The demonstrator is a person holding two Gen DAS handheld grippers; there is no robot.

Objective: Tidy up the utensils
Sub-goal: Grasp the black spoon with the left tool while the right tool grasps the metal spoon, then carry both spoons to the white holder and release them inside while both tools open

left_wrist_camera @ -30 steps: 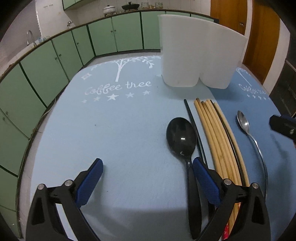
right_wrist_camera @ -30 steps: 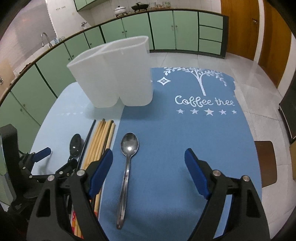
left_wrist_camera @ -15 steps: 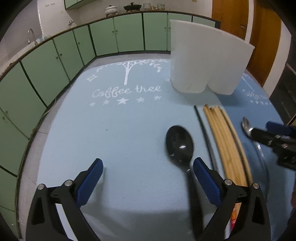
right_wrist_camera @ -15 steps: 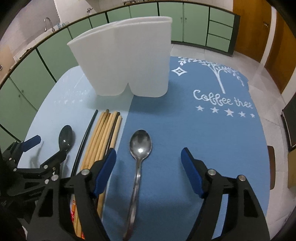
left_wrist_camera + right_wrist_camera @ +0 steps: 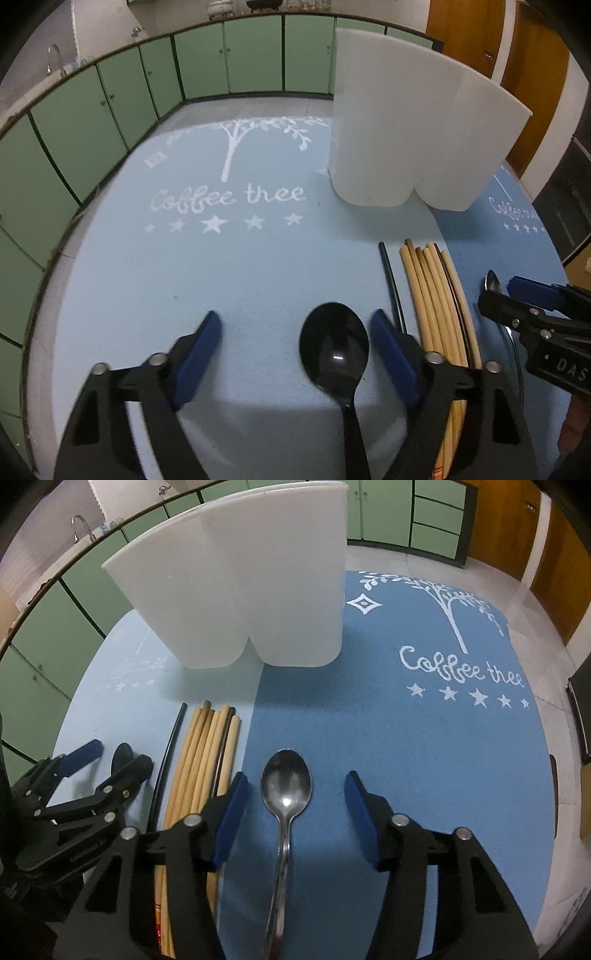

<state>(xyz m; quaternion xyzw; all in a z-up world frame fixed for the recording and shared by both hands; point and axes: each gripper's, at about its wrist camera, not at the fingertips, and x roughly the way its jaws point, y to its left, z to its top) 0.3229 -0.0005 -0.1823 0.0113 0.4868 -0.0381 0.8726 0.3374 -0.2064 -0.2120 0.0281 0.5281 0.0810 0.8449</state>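
Observation:
A black spoon [image 5: 334, 350] lies on the light blue mat, its bowl between the fingers of my open left gripper [image 5: 295, 349]. A steel spoon [image 5: 286, 786] lies on the darker blue mat, its bowl between the fingers of my open right gripper [image 5: 295, 812]. Between the two spoons lie several wooden chopsticks [image 5: 434, 295] [image 5: 205, 753] and a black stick [image 5: 391, 284]. A white two-compartment holder [image 5: 410, 136] [image 5: 251, 587] stands upright behind them. The right gripper [image 5: 532, 310] shows at the right edge of the left wrist view, and the left gripper [image 5: 85, 775] at the left of the right wrist view.
Two blue mats printed "Coffee tree" [image 5: 229, 199] [image 5: 461, 664] cover the round table. Green cabinets [image 5: 110, 103] curve around the back, with a sink tap [image 5: 79, 524] on the counter. Wooden doors [image 5: 532, 66] stand at the right.
Both grippers have moved forward and lower over their spoons, so each spoon bowl now sits between the fingers. The left gripper's jaws have narrowed a little.

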